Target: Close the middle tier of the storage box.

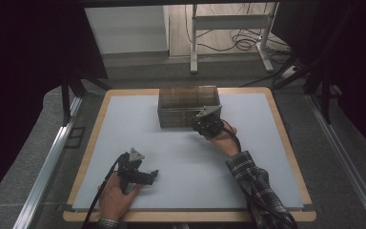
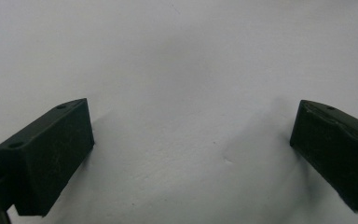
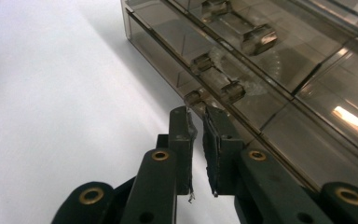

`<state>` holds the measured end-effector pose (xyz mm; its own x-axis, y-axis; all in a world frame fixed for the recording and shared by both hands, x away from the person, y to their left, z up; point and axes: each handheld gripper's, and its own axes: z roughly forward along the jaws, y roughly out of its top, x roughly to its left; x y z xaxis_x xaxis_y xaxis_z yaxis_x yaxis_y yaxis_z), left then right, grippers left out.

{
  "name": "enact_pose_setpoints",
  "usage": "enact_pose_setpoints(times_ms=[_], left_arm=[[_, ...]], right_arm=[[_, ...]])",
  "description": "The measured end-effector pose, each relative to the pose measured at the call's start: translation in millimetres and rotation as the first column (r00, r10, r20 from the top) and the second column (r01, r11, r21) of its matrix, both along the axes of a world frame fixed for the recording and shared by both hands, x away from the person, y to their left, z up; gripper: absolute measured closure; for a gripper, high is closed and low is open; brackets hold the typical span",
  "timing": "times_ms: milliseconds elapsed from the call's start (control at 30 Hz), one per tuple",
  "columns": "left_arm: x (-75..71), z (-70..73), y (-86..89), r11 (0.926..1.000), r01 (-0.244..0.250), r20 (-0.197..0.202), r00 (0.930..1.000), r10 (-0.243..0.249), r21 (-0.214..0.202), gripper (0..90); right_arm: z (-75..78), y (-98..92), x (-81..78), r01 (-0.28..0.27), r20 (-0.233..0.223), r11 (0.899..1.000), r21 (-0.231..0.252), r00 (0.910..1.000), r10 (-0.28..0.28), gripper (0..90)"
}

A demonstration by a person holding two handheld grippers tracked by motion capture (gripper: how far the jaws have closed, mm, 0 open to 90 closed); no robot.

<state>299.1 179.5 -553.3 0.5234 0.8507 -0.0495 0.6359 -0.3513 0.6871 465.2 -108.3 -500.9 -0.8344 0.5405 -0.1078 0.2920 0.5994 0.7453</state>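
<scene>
The drawer box [image 1: 188, 106], a smoky see-through plastic chest, stands at the far middle of the table [image 1: 124, 133], with its front toward the person. In the right gripper view its front shows stacked drawers, each with a clear handle; the lowest handle [image 3: 193, 96] sits just beyond the tips of the right gripper [image 3: 196, 112], so close that it looks to touch them, though I cannot tell whether it does. The next handle [image 3: 216, 79] lies one drawer farther from the tips, and a third handle [image 3: 240, 28] farther again.

The right gripper's jaws stand almost together, with only a thin slit between the pads, and nothing is pinched in that slit; the handle lies ahead of the tips, not between them. From above, the right gripper [image 1: 208, 123] is pressed up to the box's front at its right end, the right hand [image 1: 224, 138] behind it and a plaid sleeve [image 1: 255, 183] trailing back toward the near edge.

The left gripper [image 1: 145, 175] rests well apart from the box, low on the near left of the table, held by the left hand [image 1: 116, 198]. In its own view the left gripper [image 2: 191, 133] has its jaws spread wide with only bare white tabletop between them, holding nothing.
</scene>
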Motion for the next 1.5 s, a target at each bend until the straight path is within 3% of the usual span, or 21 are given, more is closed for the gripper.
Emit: enact_pose_setpoints(times_ms=[667, 1167, 1500], left_arm=[[0.0, 0.0, 0.0, 1.0, 0.0, 0.0, 1.0, 0.0, 0.0, 0.0], [0.0, 0.0, 0.0, 1.0, -0.001, 0.0, 1.0, 0.001, 0.0, 0.0], [0.0, 0.0, 0.0, 1.0, 0.0, 0.0, 1.0, 0.0, 0.0, 0.0]], right_arm=[[-0.1, -2.6, -14.0, -0.022, 0.002, 1.0, -0.005, 0.9998, 0.022, 64.2], [2.0, -3.3, -21.9, -0.033, -0.011, 0.999, 0.004, 0.9994, 0.033, 42.4], [4.8, -0.7, -30.7, -0.052, 0.0, 0.999, -0.005, 0.9987, 0.052, 32.9]])
